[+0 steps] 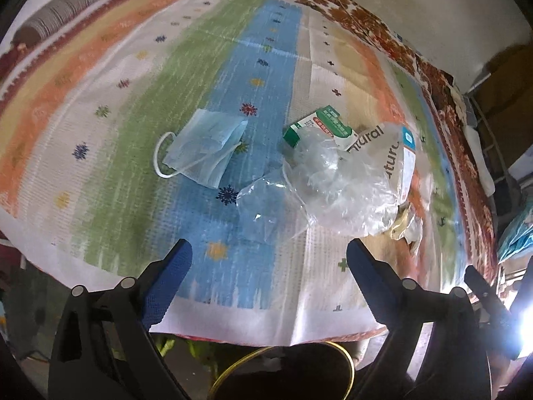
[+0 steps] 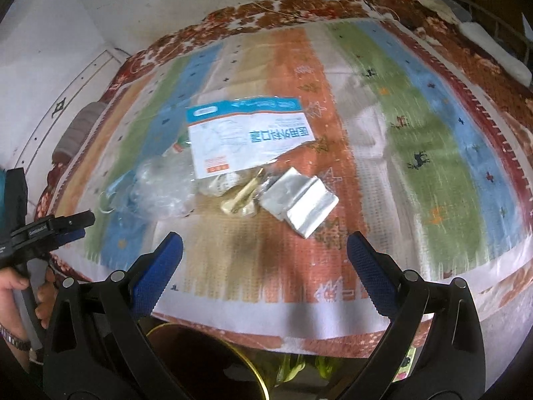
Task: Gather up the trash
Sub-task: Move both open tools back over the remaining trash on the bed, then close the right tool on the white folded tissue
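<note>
Trash lies on a striped cloth (image 1: 100, 106). In the left wrist view there is a blue face mask (image 1: 203, 146), a green and white carton (image 1: 319, 126) and crumpled clear plastic bags (image 1: 346, 186). My left gripper (image 1: 269, 256) is open and empty, hovering near the cloth's front edge. In the right wrist view there is a blue and white mask package (image 2: 246, 133), clear plastic (image 2: 160, 190), a gold wrapper (image 2: 243, 196) and a folded silver foil pack (image 2: 299, 203). My right gripper (image 2: 265, 250) is open and empty, short of the foil pack.
A dark round bin with a gold rim (image 2: 206, 363) sits below the cloth's front edge; it also shows in the left wrist view (image 1: 293, 370). A grey bolster (image 1: 63, 10) lies at the far left. A red floral cover (image 2: 483, 63) borders the cloth.
</note>
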Motion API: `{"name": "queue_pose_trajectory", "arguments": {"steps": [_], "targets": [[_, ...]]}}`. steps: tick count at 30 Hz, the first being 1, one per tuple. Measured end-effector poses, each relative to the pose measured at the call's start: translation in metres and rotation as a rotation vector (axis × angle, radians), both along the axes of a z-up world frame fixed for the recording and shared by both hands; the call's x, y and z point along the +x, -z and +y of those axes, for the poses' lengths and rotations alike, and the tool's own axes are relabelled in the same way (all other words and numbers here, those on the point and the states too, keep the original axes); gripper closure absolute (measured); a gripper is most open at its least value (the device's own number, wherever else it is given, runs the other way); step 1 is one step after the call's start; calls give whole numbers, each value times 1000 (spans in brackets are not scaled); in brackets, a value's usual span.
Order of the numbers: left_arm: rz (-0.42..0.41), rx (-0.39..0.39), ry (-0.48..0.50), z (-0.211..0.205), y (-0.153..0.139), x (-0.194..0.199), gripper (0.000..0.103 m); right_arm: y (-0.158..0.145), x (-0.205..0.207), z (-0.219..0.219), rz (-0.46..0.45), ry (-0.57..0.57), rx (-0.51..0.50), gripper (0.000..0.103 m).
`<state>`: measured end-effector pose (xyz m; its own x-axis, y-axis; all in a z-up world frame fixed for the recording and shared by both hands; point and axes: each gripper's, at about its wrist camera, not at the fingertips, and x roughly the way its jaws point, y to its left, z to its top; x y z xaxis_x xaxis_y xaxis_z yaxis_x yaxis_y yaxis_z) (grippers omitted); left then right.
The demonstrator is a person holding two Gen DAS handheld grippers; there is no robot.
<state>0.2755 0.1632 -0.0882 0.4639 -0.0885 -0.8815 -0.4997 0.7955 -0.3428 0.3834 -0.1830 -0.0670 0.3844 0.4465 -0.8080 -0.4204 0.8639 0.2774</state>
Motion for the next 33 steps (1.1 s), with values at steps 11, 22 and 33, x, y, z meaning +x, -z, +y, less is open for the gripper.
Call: {"name": "queue_pose_trajectory", "arguments": {"steps": [11,22,33], "targets": [[35,-9,4,2,17,23,23,32,30,-3,58,71,3,19],[61,-17,6,4,26,31,32,55,48,7,92,64,-35,37],[70,-20,13,2,32,39,37,83,67,11,154,74,-41,46]]}}
